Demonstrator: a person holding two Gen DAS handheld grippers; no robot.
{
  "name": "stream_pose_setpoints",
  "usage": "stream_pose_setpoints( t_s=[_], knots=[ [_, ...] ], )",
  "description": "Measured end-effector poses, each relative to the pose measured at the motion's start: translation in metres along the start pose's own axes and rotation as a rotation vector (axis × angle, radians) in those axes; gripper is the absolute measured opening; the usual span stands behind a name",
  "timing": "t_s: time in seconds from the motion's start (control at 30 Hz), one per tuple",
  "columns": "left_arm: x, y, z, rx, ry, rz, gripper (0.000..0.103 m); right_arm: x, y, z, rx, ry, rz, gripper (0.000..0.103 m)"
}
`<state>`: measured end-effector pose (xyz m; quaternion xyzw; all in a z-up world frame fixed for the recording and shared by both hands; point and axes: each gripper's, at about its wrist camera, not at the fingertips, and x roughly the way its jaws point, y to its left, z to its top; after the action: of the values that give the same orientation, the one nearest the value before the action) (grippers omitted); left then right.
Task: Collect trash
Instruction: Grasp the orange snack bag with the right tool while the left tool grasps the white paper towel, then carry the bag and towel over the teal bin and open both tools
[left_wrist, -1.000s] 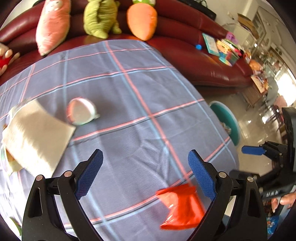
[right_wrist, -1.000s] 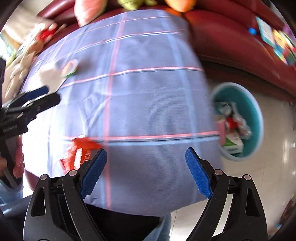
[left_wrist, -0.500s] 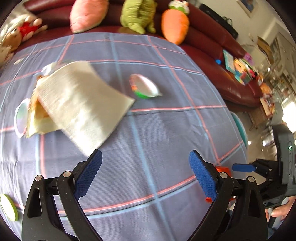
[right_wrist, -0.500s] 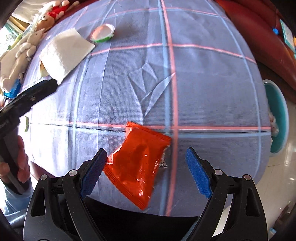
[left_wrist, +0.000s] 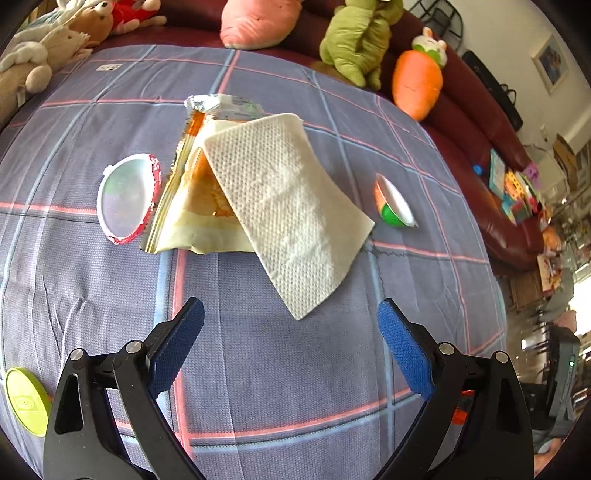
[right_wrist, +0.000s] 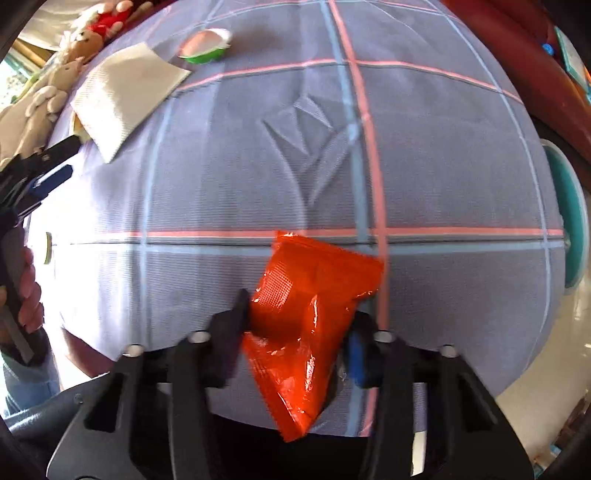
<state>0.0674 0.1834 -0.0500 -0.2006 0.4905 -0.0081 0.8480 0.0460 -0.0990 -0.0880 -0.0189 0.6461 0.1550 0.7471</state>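
So the right gripper (right_wrist: 299, 325) is closing on the orange snack wrapper (right_wrist: 310, 306) at the near edge of the plaid tablecloth (right_wrist: 258, 147), pads already squeezing it. The left gripper (left_wrist: 290, 347) hangs spread wide, nothing in it, just short of the white napkin (left_wrist: 288, 206) that's draped over a yellow wrapper (left_wrist: 192, 221).

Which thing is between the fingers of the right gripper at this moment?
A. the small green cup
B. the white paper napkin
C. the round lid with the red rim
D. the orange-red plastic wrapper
D: in the right wrist view the orange-red wrapper sits between the fingers of the right gripper, whose jaws are closing on it, while the napkin lies far off across the tablecloth.
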Motion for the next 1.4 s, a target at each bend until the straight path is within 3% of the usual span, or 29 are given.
stream_pose_setpoints(
  t_s=[0.27, 0.77, 0.83, 1.0, 1.17, 1.4],
  knots=[
    [0.021, -0.014, 0.006, -0.031, -0.001, 0.042, 0.095, -0.016, 0.015, 0.025, -0.029, -0.070, 0.015, 0.028],
    [0.055, -0.043, 0.027, -0.100, -0.061, 0.201, 0.094, -0.029, -0.035, 0.072, -0.012, -0.121, 0.041, 0.029],
    [0.057, -0.046, 0.029, -0.109, -0.072, 0.238, 0.089, -0.027, -0.037, 0.075, -0.014, -0.121, 0.048, 0.029],
    [0.057, -0.045, 0.031, -0.123, -0.090, 0.297, 0.055, -0.024, -0.044, 0.083, -0.023, -0.119, 0.067, 0.029],
    [0.046, -0.037, 0.022, -0.148, -0.071, 0.253, 0.021, -0.025, -0.052, 0.082, -0.019, -0.127, 0.088, 0.029],
    [0.029, -0.037, -0.012, -0.127, -0.016, 0.184, 0.018, -0.031, -0.061, 0.069, -0.006, -0.141, 0.110, 0.029]
  ],
)
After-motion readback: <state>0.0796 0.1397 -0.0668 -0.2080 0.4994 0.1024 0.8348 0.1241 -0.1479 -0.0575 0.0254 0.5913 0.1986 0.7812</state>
